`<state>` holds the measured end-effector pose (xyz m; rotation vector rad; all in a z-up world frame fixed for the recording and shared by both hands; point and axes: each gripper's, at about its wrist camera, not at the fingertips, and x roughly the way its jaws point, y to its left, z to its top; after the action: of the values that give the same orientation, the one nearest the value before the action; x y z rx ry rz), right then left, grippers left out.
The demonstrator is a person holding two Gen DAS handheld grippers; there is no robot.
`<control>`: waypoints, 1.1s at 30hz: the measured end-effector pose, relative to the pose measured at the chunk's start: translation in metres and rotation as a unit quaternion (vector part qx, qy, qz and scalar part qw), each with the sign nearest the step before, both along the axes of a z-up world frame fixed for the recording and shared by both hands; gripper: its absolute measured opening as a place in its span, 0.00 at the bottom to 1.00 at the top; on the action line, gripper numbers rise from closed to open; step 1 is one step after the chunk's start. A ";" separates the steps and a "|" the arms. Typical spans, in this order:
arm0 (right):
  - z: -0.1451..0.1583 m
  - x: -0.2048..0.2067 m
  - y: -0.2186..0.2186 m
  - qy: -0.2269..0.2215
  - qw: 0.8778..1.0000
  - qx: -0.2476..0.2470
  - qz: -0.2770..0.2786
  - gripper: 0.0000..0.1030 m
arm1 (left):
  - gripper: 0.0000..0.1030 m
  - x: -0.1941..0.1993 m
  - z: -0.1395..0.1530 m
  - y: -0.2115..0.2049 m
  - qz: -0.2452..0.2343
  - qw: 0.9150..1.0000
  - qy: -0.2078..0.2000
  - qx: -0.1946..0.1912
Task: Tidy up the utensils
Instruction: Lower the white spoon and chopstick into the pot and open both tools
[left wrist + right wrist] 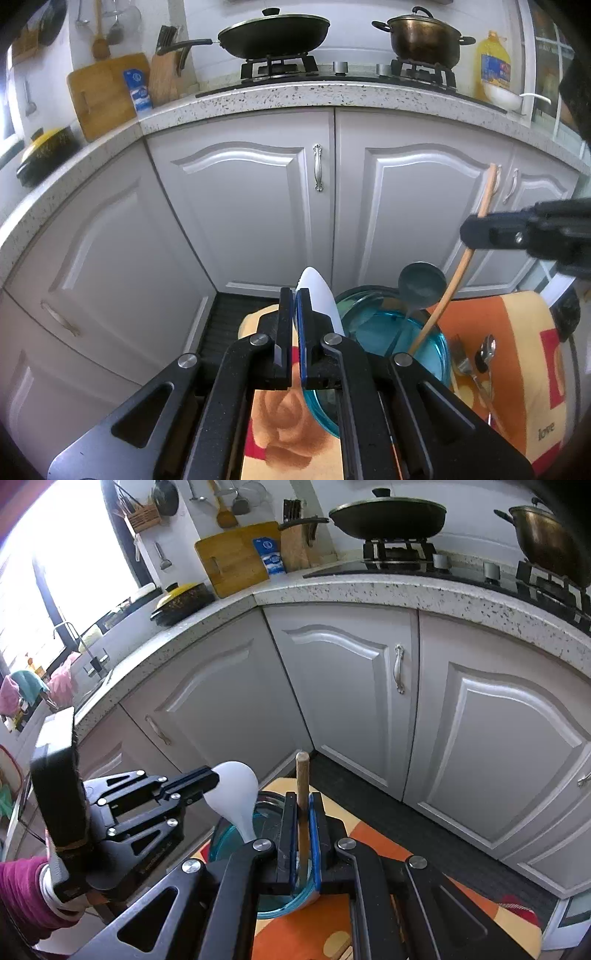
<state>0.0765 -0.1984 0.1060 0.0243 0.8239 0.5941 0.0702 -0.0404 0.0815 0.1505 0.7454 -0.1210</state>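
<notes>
My left gripper [295, 295] is shut on a white plastic spoon [320, 299], held upright over the rim of a blue glass bowl [439, 354]. It also shows in the right wrist view [212, 775] with the white spoon [232, 790]. My right gripper [303, 805] is shut on a wooden-handled ladle [303, 794]; in the left wrist view the ladle's wooden handle [461, 266] and dark metal scoop [421, 288] hang over the bowl [229, 834]. A fork [463, 365] and a metal spoon [487, 350] lie on the cloth right of the bowl.
The bowl sits on an orange patterned cloth [517, 332]. Grey cabinet doors [240, 206] stand behind, under a speckled counter [258, 99]. A wok [273, 35] and a pot [424, 37] are on the stove. A cutting board [103, 92] leans at left.
</notes>
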 end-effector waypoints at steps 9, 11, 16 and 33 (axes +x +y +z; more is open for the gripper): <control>-0.009 -0.005 -0.009 0.018 1.000 0.019 -0.013 0.30 | 0.01 -0.006 0.006 0.008 0.002 0.999 0.024 -0.041; -0.008 -0.009 -0.010 0.016 1.000 0.014 -0.014 0.30 | 0.02 -0.007 0.008 0.010 0.002 0.999 0.027 -0.047; -0.007 -0.015 -0.013 0.020 1.000 0.016 -0.013 0.30 | 0.12 -0.012 0.012 0.015 0.001 0.997 0.036 -0.066; -0.008 -0.042 -0.002 0.019 1.000 -0.002 -0.004 0.34 | 0.25 -0.037 0.025 0.016 0.008 0.996 0.032 -0.079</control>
<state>0.0347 -0.2007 0.0984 0.0352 0.8624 0.5860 0.0328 -0.0241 0.1065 -0.0095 0.7970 -0.1704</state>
